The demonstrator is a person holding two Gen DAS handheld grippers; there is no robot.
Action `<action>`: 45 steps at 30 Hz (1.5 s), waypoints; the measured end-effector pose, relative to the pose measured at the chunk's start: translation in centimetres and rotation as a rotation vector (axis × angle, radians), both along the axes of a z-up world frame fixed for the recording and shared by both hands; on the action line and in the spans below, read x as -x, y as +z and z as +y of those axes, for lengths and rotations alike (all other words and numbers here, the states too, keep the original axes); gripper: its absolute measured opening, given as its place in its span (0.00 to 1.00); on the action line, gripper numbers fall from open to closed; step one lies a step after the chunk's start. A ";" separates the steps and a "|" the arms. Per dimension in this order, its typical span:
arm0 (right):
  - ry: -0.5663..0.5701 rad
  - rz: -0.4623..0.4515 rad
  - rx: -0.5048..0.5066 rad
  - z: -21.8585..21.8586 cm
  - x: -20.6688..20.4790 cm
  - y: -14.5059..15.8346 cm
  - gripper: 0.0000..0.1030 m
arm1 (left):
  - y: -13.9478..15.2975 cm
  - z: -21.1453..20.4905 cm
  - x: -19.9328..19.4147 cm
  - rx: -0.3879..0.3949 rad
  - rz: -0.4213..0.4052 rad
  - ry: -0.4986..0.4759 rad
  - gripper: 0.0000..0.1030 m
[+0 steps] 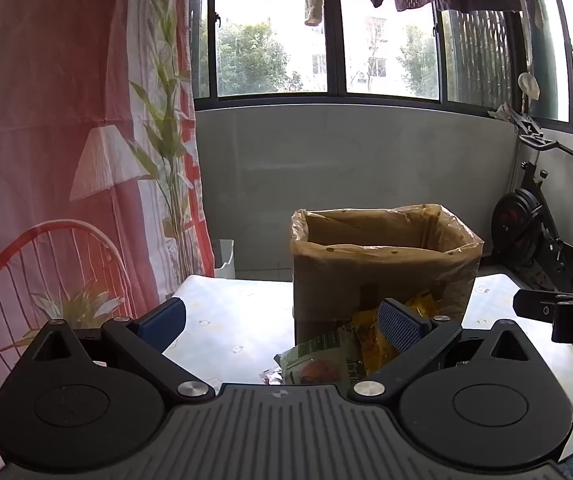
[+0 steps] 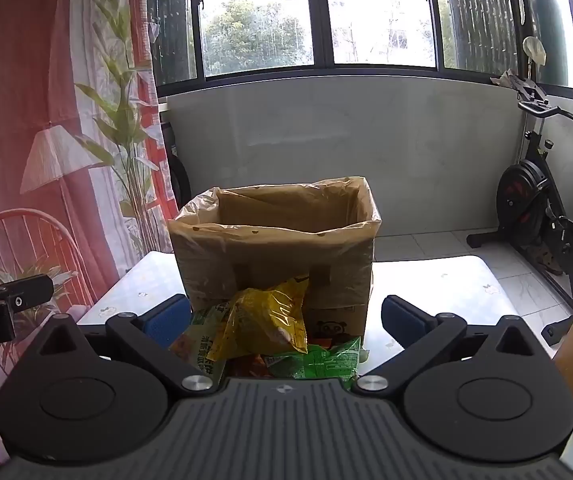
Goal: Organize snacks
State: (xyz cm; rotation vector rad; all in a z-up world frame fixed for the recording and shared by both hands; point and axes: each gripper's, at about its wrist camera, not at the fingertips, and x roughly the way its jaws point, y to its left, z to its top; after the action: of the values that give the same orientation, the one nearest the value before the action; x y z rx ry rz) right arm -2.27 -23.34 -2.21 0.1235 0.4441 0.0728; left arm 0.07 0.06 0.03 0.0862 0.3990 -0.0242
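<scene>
A cardboard box lined with a clear plastic bag stands open-topped on the white table. In front of it lies a heap of snack packets: a yellow one on top, green ones under it. My right gripper hangs open above the heap, the packets between its spread fingers with no contact. My left gripper is open too, left of the heap, its right finger in front of the yellow packet. Each gripper's tip shows at the edge of the other's view.
A printed curtain hangs at the left. An exercise bike stands on the tiled floor at the right, beyond the table. A small white bin sits on the floor behind the table's far left corner. Windows and hanging laundry fill the back.
</scene>
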 end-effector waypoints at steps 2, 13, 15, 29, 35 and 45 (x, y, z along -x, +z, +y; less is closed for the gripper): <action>0.000 0.002 0.005 0.0 0.0 0.0 1.00 | 0.0 0.1 0.0 0.001 -0.005 -0.002 1.00; -0.001 0.001 -0.001 -0.6 -0.1 0.6 1.00 | 0.4 0.2 0.2 -0.002 -0.024 0.016 1.00; -0.004 0.002 -0.002 -0.8 0.0 0.7 1.00 | 0.3 0.2 0.3 -0.002 -0.030 0.018 1.00; -0.011 -0.007 0.003 -0.1 0.2 0.2 1.00 | 0.2 0.1 0.6 0.000 -0.039 0.026 1.00; -0.012 -0.007 0.000 -0.1 0.2 0.1 1.00 | 0.2 0.1 0.6 0.001 -0.038 0.024 1.00; -0.012 -0.008 -0.004 -0.2 0.2 0.0 1.00 | 0.2 0.1 0.6 0.001 -0.038 0.024 1.00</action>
State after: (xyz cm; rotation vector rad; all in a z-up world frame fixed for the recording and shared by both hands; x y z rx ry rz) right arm -2.46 -23.59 -2.19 0.1294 0.4350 0.0618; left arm -0.57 0.16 0.19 0.0808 0.3625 0.0013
